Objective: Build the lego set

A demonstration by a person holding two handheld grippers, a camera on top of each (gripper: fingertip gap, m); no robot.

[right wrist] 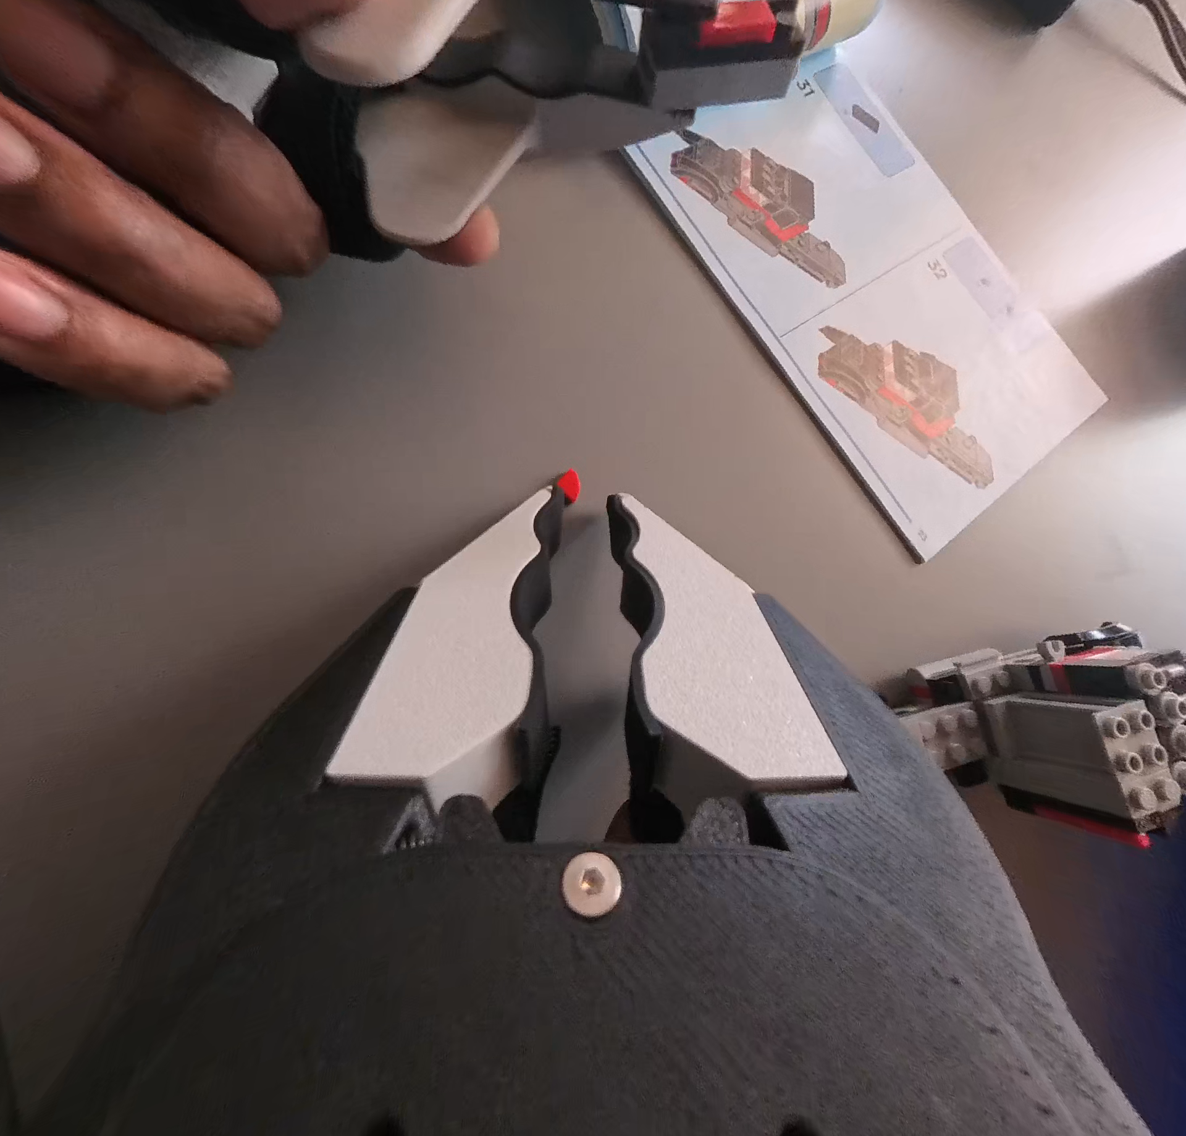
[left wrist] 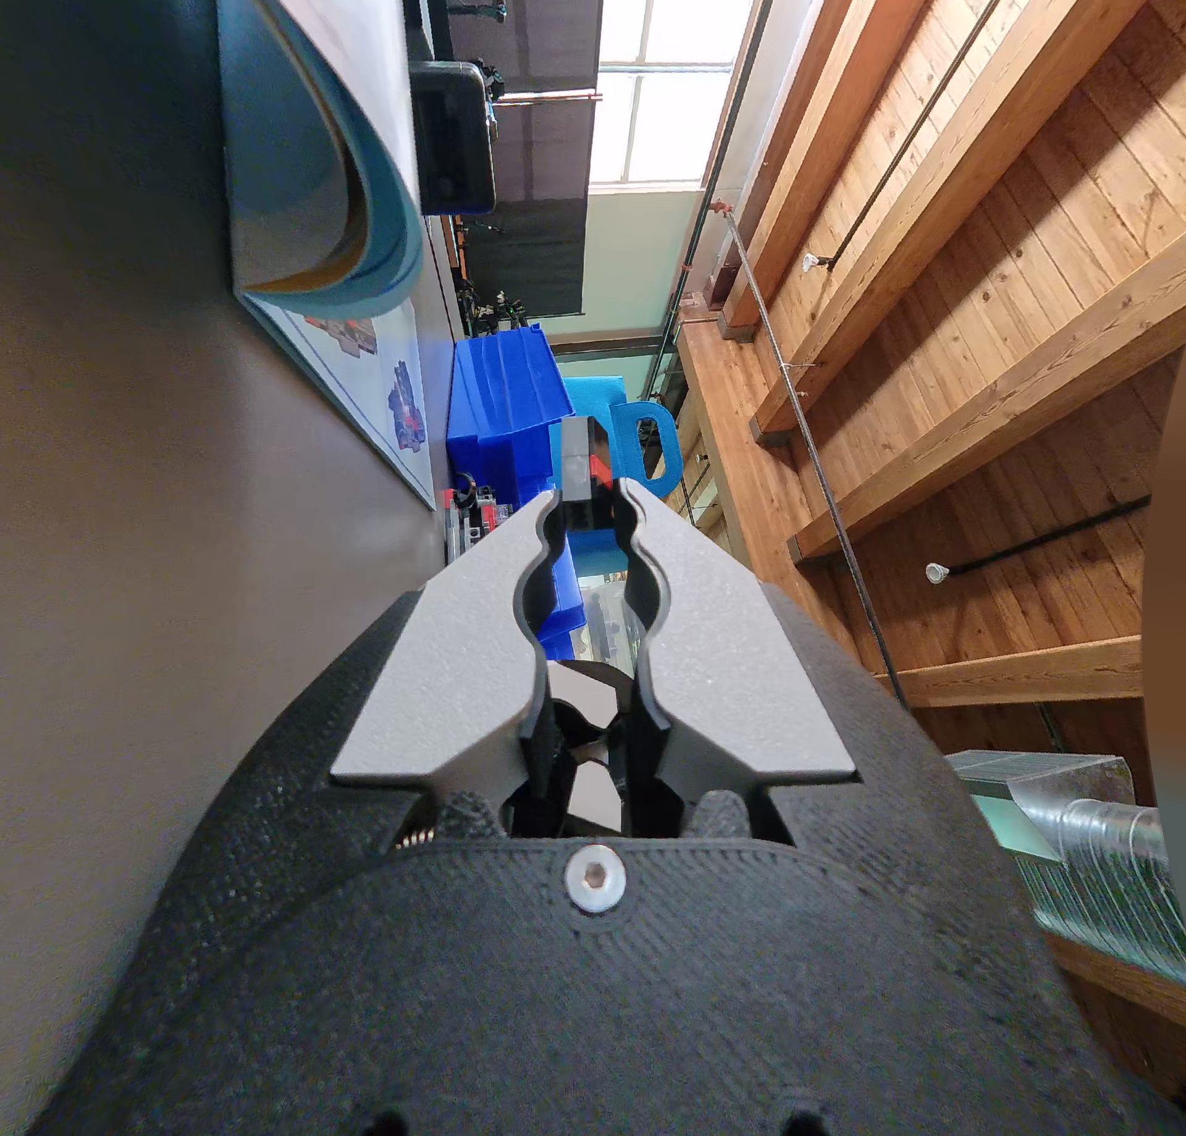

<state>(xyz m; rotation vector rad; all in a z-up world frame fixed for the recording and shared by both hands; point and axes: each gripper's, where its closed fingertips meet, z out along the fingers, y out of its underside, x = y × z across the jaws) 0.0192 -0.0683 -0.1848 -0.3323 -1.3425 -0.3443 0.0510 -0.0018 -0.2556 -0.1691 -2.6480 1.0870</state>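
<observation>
My left gripper [left wrist: 587,495] is rolled on its side and shut on a small grey, black and red lego sub-assembly [left wrist: 577,457]. The right wrist view shows it from above, held over the table [right wrist: 719,59] by a person's hand [right wrist: 128,194]. My right gripper [right wrist: 585,499] hovers low over the grey table with its jaws a little apart and nothing between them. A tiny red piece [right wrist: 568,484] sits at the tip of its left finger; I cannot tell whether it touches the finger or lies on the table.
A partly built grey, black and red lego model [right wrist: 1052,739] lies at the right. The open instruction booklet [right wrist: 866,309] lies at the upper right and also shows in the left wrist view [left wrist: 359,373]. A blue bin [left wrist: 507,399] stands beyond it. The left gripper's tips are roughly 10 cm from the right gripper's.
</observation>
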